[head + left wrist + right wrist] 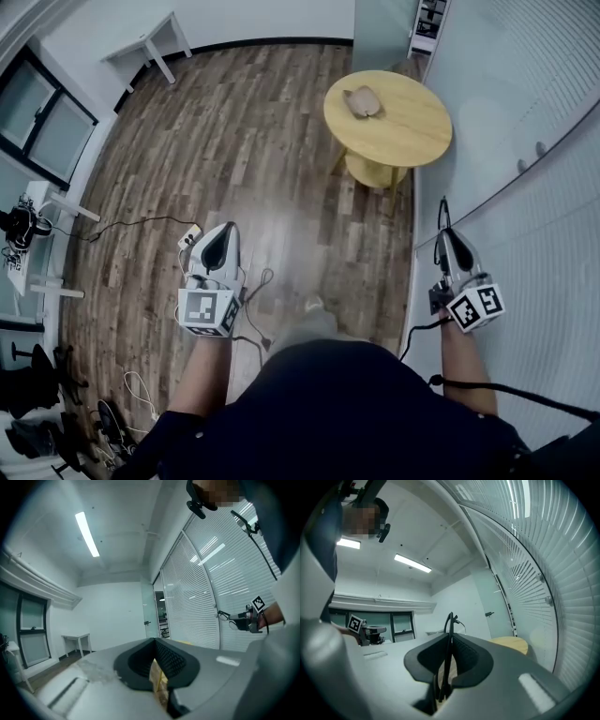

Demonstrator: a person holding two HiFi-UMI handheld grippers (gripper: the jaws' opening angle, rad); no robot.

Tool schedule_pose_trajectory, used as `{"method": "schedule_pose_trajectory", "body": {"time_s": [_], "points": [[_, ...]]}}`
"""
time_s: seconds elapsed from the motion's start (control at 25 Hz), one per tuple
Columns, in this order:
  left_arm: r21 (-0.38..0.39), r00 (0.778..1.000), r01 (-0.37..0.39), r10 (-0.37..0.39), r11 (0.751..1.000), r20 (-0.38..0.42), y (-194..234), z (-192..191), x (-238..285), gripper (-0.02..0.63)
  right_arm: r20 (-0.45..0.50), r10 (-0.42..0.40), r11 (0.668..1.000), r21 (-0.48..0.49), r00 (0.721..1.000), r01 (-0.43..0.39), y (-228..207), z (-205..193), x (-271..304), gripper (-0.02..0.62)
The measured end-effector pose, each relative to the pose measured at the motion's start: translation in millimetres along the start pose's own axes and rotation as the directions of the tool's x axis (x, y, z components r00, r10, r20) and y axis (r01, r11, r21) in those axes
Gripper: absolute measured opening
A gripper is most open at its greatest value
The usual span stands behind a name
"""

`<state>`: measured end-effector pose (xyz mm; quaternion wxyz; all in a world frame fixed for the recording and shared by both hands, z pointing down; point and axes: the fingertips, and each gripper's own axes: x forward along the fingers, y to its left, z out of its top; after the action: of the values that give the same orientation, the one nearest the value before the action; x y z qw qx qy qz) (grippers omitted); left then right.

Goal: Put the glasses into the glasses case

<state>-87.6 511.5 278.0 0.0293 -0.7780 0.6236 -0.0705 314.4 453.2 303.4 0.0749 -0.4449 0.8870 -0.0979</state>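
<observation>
The black glasses (450,623) stand folded and upright between the jaws of my right gripper (449,645), which is shut on them. In the head view that right gripper (450,242) is at the right beside the glass wall, with the glasses (441,221) sticking out past its tip. From the left gripper view the right gripper (244,619) shows far off with the glasses (224,616) at its front. My left gripper (217,246) hovers over the wooden floor, its jaws (156,660) together with nothing held. The brown glasses case (362,101) lies on the round yellow table (412,131) ahead.
A glass wall with white blinds (525,122) runs along the right. Cables and a power strip (190,239) lie on the floor near my left gripper. A white desk (150,42) stands at the far left, another white table (42,202) with gear at the left edge.
</observation>
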Motion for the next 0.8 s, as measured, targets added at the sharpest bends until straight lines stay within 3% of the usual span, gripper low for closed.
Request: {"method": "schedule_pose_trajectory", "body": {"time_s": [0.44,0.64,0.8], "points": [[0.036,0.991,0.111,-0.113,0.993,0.073,53.2,13.1,111.0,0.003,0.027,-0.114,0.993,-0.040,0.993,0.115,-7.3,1.8,73.0,0.034],[0.011,0.989,0.132,-0.132,0.991,0.061,52.3,-3.0,149.4,0.003,0.049,-0.143,0.989,-0.033,0.989,0.144,-19.2,-0.3,87.2,0.034],[0.030,0.980,0.182,-0.184,0.983,0.078,43.9,5.4,169.6,0.003,0.065,-0.153,0.987,-0.045,0.986,0.156,-22.1,5.2,103.3,0.034]]}}
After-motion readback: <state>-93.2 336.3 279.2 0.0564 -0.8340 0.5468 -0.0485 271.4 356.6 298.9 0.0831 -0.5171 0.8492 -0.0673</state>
